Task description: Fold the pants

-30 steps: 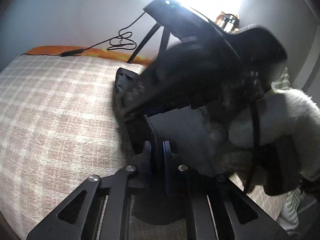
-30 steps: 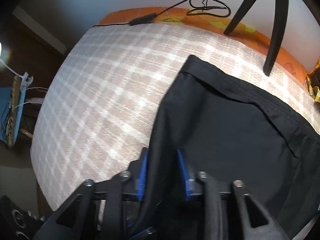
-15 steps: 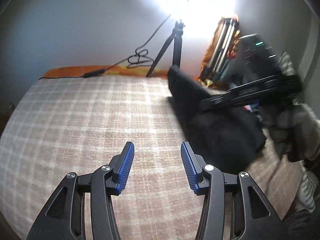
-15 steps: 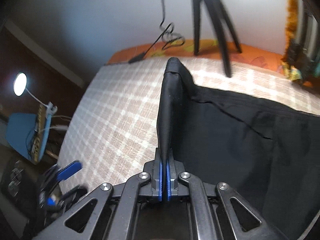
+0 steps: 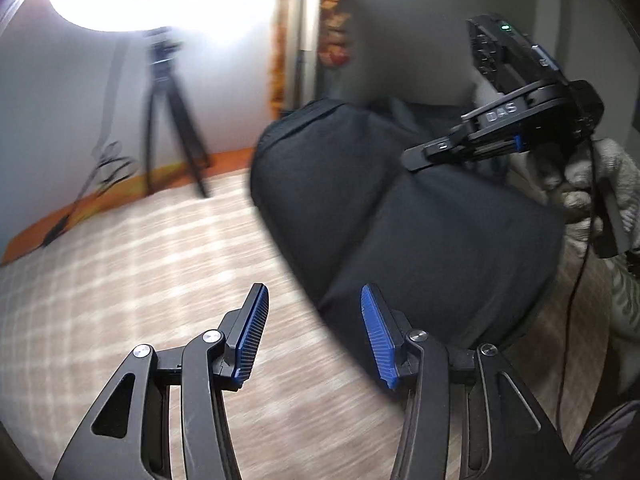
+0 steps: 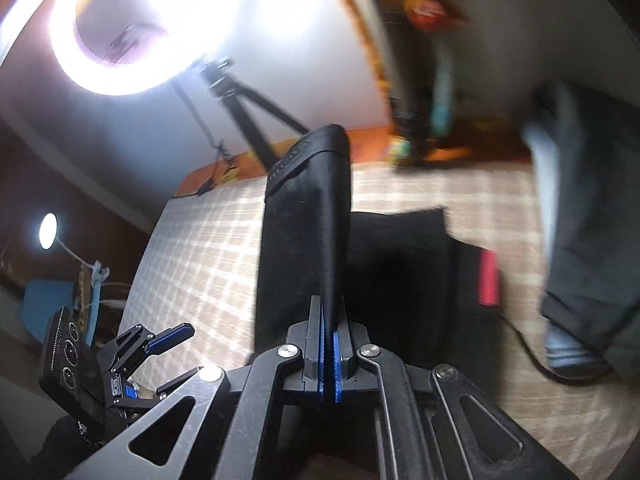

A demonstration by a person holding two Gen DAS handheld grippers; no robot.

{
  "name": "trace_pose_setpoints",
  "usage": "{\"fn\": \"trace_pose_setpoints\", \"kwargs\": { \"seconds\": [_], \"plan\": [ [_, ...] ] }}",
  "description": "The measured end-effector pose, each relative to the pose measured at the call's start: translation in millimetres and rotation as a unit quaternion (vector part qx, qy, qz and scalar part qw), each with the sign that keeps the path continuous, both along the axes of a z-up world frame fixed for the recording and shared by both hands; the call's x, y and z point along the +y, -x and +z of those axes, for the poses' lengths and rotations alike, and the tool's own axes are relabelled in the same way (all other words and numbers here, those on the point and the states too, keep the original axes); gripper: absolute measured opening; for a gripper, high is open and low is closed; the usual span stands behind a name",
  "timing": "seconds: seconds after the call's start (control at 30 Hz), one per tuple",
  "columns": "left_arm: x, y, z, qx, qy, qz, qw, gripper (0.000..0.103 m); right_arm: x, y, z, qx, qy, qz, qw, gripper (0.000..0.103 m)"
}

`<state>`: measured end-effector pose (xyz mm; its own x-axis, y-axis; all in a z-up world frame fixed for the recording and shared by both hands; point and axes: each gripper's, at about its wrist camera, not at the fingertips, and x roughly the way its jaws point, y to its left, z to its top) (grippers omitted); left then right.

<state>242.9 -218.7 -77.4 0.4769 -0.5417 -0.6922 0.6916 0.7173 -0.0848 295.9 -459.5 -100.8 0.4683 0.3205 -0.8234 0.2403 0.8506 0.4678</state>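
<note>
The black pants (image 5: 400, 208) hang in a lifted fold above the checked bed cover (image 5: 120, 280). My right gripper (image 6: 328, 320) is shut on the pants' (image 6: 308, 216) edge and holds the cloth up; the rest lies on the bed. The right gripper also shows in the left wrist view (image 5: 480, 144), up at the right, in a gloved hand. My left gripper (image 5: 314, 332) is open and empty, just left of the hanging cloth, above the bed. It also shows at the lower left of the right wrist view (image 6: 160, 340).
A ring light (image 6: 120, 20) on a black tripod (image 5: 172, 120) stands beyond the bed's far edge, with an orange sheet border (image 5: 100, 200) and a cable there. A person's leg (image 6: 580, 240) stands at the right. A small lamp (image 6: 48, 230) glows at the left.
The left gripper let go of the pants, opened, and drew back to the left. The right gripper closed on the edge and lifted the cloth higher, towards the right.
</note>
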Motion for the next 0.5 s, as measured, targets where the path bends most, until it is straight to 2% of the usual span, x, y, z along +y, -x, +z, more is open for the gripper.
{"fn": "trace_pose_setpoints", "kwargs": {
  "seconds": [0.2, 0.37, 0.5],
  "plan": [
    [-56.1, 10.9, -12.3, -0.011, -0.031, -0.063, 0.9974, 0.047, -38.0, 28.5, -27.3, -0.002, -0.027, -0.042, 0.999, 0.0],
    [-73.6, 13.1, -28.6, -0.004, -0.053, -0.092, 0.9943, 0.047, -55.2, 51.1, -42.0, -0.008, -0.049, -0.066, 0.997, 0.0],
    [-81.2, 10.6, -42.7, 0.012, -0.073, -0.099, 0.9923, 0.047, -49.8, 47.2, -51.4, 0.005, -0.036, -0.064, 0.997, 0.001]
  ]
}}
